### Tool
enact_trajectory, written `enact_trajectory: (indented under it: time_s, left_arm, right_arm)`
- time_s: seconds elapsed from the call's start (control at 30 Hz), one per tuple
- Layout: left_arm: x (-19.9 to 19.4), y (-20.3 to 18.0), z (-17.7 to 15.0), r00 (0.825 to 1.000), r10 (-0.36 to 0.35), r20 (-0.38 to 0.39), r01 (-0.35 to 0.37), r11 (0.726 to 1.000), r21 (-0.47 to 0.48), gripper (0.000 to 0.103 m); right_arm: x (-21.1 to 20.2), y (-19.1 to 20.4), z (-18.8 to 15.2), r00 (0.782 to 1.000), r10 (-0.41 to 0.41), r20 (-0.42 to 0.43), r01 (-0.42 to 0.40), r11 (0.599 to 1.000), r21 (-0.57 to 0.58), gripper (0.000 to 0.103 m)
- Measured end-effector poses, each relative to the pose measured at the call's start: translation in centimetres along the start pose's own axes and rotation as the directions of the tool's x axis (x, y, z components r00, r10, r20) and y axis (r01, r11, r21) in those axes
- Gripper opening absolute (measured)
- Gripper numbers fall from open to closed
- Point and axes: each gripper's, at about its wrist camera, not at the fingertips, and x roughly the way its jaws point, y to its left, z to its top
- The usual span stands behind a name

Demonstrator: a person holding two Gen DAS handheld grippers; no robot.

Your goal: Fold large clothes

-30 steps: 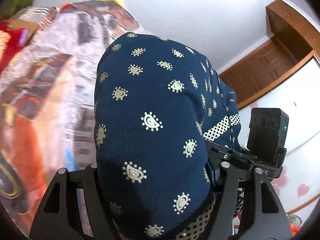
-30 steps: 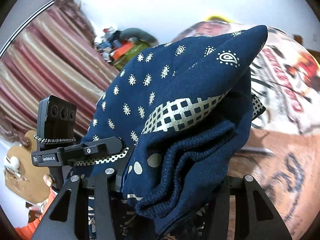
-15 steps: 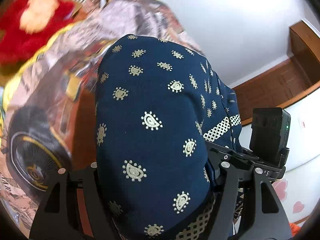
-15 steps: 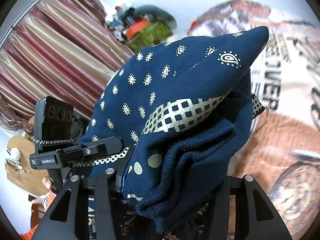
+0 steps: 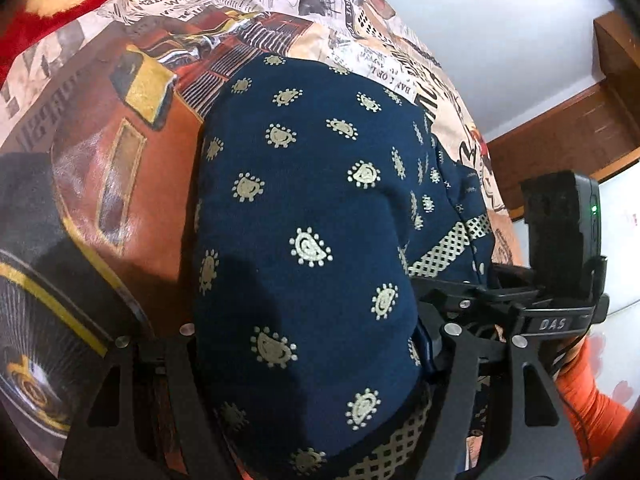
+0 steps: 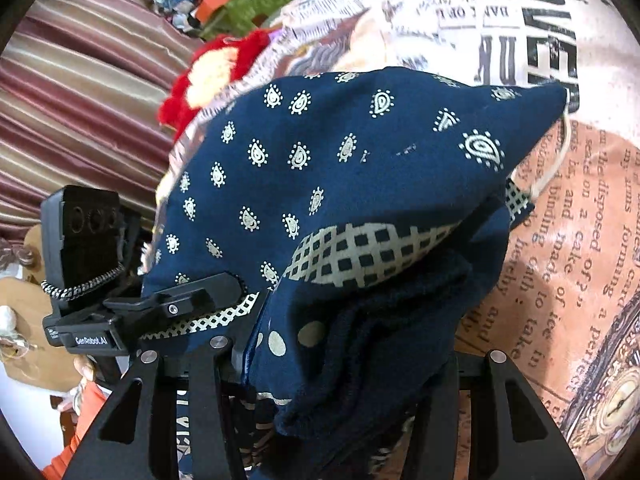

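Observation:
A folded navy garment (image 5: 304, 240) with cream paisley print and a checked band bulges up between the fingers of my left gripper (image 5: 312, 344), which is shut on it. The right wrist view shows the same garment (image 6: 340, 168) with its thick ribbed folds pinched in my right gripper (image 6: 332, 360), also shut on it. Both grippers hold the bundle side by side, close above the printed bedspread (image 5: 120, 140). The cloth hides the fingertips. The right gripper's body (image 5: 560, 280) shows beside the garment in the left wrist view, and the left gripper's body (image 6: 92, 280) in the right wrist view.
The bedspread (image 6: 560, 240) with newsprint and car pictures lies under and beyond the garment. A red plush toy (image 6: 200, 80) lies at its far side. Striped curtains (image 6: 80, 100) hang at the left, with a clutter pile above. A person's orange sleeve (image 5: 592, 400) is at the lower right.
Both grippers have come down and forward with the garment still held. The wall has dropped out of view and the bedspread now fills the background, much closer.

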Motion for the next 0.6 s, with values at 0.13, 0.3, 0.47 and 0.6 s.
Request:
enact_trajectory:
  time_s: [0.13, 0.3, 0.47, 0.6]
  left_arm:
    - [-1.4, -0.1, -0.4, 0.999, 0.038, 0.01, -0.038, 0.999, 0.011, 0.071]
    - [-4.4, -1.6, -1.3, 0.985, 0.154, 0.076, -0.159, 0.984, 0.074, 0.071]
    - [-7.5, -5.3, -3.0, 0.929, 0.284, 0.236, -0.334, 0.919, 0.21, 0.071]
    - [-7.2, -6.7, -4.4, 0.898, 0.341, 0.277, -0.413, 0.87, 0.268, 0.071]
  right_arm:
    - [-0.7, 0.6, 0.1, 1.0, -0.01, -0.017, 0.009, 1.0, -0.027, 0.053]
    - [-3.8, 1.1, -0.8, 0.997, -0.076, 0.016, 0.077, 0.995, -0.068, 0.057]
    - [-7.5, 3.3, -2.3, 0.979, -0.158, 0.13, 0.177, 0.971, -0.158, 0.058]
    - [-8.9, 6.3, -3.6, 0.95, -0.205, 0.234, 0.265, 0.928, -0.264, 0.07]
